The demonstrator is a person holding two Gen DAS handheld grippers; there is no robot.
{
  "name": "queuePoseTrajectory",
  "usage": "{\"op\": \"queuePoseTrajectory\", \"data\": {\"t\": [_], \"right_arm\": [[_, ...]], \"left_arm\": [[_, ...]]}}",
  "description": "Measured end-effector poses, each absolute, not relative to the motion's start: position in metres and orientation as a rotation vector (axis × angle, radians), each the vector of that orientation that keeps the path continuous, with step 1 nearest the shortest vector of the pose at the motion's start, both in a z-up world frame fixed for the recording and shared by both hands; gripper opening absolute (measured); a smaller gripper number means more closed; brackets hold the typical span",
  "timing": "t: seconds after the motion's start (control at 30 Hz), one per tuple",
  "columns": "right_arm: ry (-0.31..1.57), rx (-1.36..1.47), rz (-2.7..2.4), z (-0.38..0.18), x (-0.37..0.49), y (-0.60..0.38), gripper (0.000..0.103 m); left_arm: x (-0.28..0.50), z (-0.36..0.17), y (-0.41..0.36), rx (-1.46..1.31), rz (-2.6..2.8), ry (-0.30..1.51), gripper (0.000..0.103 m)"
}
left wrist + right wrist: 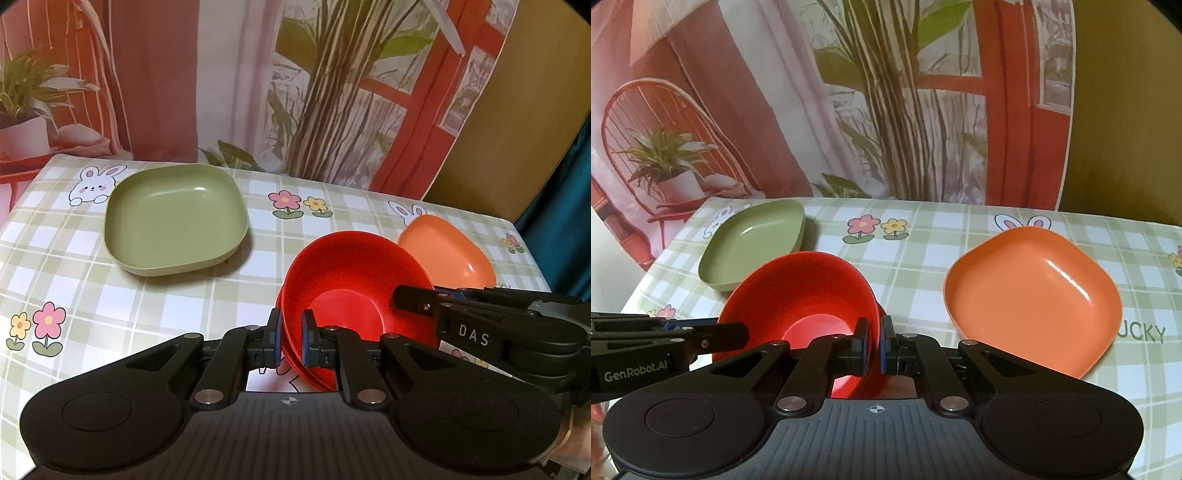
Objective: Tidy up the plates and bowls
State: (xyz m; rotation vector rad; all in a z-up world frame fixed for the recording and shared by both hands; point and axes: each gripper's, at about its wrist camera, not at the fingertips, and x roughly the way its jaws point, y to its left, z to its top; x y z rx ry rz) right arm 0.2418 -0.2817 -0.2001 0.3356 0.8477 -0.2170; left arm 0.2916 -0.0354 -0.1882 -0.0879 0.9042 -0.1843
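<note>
Tongs of both hands clamp red bowls above the desk.
Left tongs (290, 341) and right tongs (874, 345) each pinch the near rim of the tilted red bowls (347, 295); farther off, green plate (173, 218) far left, orange plate (1030, 295) right, on the checked desk (74, 273).

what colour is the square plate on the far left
Green, clearest in the left wrist view.
</note>
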Motion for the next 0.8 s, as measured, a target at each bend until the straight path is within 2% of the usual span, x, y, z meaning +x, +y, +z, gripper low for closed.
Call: {"op": "queuePoseTrajectory", "data": {"t": [0.53, 0.63, 0.77, 0.8], "right_arm": [[0.854, 0.341, -0.209, -0.2018, 0.2418, -0.2811, 0.009], [0.849, 0.347, -0.210, -0.2014, 0.2395, -0.2803, 0.011], [0.843, 0.350, -0.205, -0.1990, 0.2362, -0.2796, 0.019], [0.839, 0.353, -0.209, -0.1980, 0.2344, -0.2804, 0.020]], "left_arm": [[0.2926, -0.1913, -0.0344, -0.075, -0.162, 0.898, 0.011], [0.2929, -0.1901, -0.0325, -0.075, -0.131, 0.903, 0.016], [0.2913, -0.1858, -0.0308, -0.085, -0.101, 0.889, 0.031], [0.2902, -0.1836, -0.0316, -0.085, -0.098, 0.880, 0.031]]}}
